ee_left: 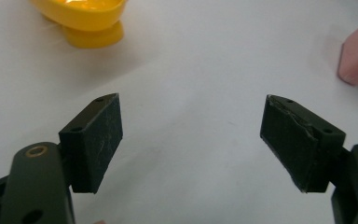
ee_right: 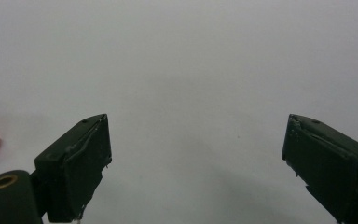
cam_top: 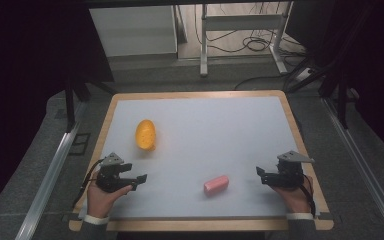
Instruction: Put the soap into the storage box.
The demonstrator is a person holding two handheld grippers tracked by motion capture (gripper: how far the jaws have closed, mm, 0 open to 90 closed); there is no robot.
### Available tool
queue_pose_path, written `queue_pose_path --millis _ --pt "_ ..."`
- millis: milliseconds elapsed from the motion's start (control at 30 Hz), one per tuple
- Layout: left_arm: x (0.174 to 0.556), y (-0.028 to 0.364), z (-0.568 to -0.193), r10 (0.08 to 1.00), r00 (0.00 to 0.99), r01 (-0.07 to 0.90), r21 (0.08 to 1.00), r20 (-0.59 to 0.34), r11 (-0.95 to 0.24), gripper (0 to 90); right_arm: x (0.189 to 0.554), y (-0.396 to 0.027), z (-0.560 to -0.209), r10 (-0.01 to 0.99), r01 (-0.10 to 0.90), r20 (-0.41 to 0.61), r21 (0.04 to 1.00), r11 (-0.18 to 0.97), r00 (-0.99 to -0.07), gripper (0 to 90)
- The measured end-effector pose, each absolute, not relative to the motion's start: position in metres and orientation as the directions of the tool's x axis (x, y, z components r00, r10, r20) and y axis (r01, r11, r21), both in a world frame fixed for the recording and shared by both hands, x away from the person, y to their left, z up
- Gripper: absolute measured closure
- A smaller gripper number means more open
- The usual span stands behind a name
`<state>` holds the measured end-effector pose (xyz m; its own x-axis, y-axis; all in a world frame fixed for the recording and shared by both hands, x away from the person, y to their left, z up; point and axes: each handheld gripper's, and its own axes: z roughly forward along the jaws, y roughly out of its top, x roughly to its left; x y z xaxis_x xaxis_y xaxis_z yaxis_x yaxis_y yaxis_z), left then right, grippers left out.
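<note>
The pink block lies mid-tabletop, long axis slanting up-right, between both hands. The left claw and right claw rest low, wide, empty, pointing inward.

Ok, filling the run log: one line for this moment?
left gripper: open, empty | right gripper: open, empty | yellow cup, pink block: untouched

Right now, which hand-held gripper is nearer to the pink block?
The right hand-held gripper, by a small margin. It sits to the right of the pink block, jaws open towards it. The left hand-held gripper sits farther off on the block's other side, also open.
</note>
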<state>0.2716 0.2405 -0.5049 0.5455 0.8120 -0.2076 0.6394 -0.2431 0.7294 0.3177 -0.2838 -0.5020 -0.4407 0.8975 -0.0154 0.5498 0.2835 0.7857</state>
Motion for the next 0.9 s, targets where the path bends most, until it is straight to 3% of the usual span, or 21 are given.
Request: queue_pose_path --millis 467,900 --pt "0.27 0.233 -0.508 0.797 0.567 0.649 0.708 -0.207 -0.278 22.0 0.316 -0.295 -0.504 0.886 0.537 -0.001 0.795 0.282 -0.463 7.5" --pt "0.274 0.211 -0.477 0.769 0.622 0.609 0.707 -0.146 -0.359 23.4 0.312 -0.306 -0.504 0.901 0.545 0.019 0.801 0.246 -0.434 8.6"
